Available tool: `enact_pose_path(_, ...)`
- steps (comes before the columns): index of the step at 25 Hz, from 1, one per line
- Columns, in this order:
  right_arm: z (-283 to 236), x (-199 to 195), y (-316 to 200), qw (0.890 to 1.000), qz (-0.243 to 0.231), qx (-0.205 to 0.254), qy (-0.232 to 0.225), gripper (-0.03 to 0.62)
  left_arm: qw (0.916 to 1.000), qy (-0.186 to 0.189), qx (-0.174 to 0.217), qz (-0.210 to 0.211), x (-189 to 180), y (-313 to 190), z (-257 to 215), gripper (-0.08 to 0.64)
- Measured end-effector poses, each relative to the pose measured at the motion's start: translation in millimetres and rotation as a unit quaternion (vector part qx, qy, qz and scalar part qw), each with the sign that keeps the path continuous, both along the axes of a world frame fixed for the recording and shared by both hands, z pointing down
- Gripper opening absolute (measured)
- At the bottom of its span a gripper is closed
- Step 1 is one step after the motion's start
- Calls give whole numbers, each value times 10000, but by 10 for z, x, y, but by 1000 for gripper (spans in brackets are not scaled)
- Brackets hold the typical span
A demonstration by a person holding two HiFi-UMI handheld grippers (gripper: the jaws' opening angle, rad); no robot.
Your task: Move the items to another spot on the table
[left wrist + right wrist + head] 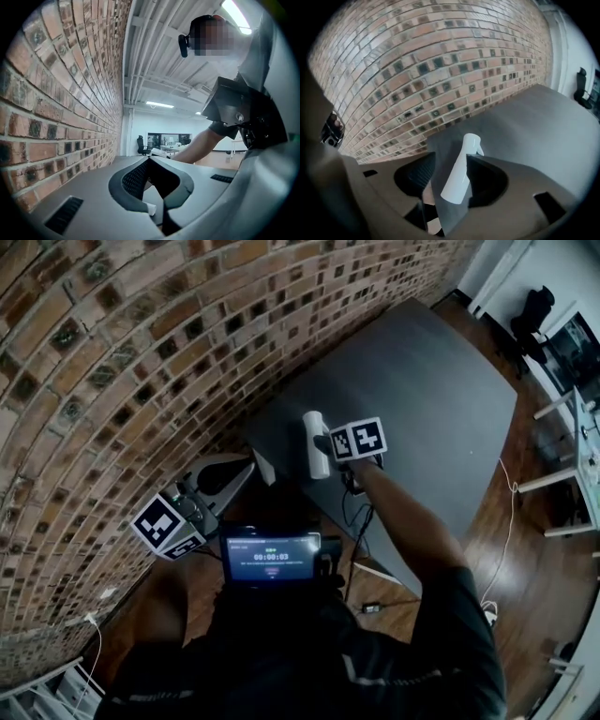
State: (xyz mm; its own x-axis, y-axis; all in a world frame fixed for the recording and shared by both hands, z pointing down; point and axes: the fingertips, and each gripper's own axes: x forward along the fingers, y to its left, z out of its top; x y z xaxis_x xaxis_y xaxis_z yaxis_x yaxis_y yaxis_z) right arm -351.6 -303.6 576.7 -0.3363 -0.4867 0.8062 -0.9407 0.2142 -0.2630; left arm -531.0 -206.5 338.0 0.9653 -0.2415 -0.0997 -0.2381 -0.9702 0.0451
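Straddling the white spray bottle on the desk, the right hand-held gripper stands parted (unclamped); the left hand-held gripper gapes empty.

White plastic spray bottle: 1
Dark grey rectangular bench: 1
Hand-held tongs: 2, the left tongs and the right tongs
Black-and-white marker cubes: 2, 1 on the left, 1 on the right
Small lit screen: 1
Black office chair: 1
Red-brown brick wall: 1
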Motion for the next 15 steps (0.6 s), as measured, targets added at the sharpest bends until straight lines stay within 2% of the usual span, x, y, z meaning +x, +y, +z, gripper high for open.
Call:
enact_pose_path(1, 79, 14, -33, 9999, 106, -129, -13, 240, 10000, 10, -33, 45, -1, -65, 23, -5)
enact_pose_path(6, 406, 52, -187, 9977, 461, -502, -4, 245, 9996, 16, -193, 216, 6, -327, 162, -5)
enact_pose_path(10, 567, -9, -349, 9974, 494, -532, -43, 245, 9991, 17, -297, 289, 6, -488, 245, -5)
enact_pose_path(12, 671, -22, -390, 9965, 527, -649, -29, 295, 9989, 18, -346, 305, 6, -557, 283, -5)
enact_pose_path(15, 853, -18, -435, 9947, 533, -868, 132, 295, 9987, 31, -398, 307, 8, -676, 341, -5)
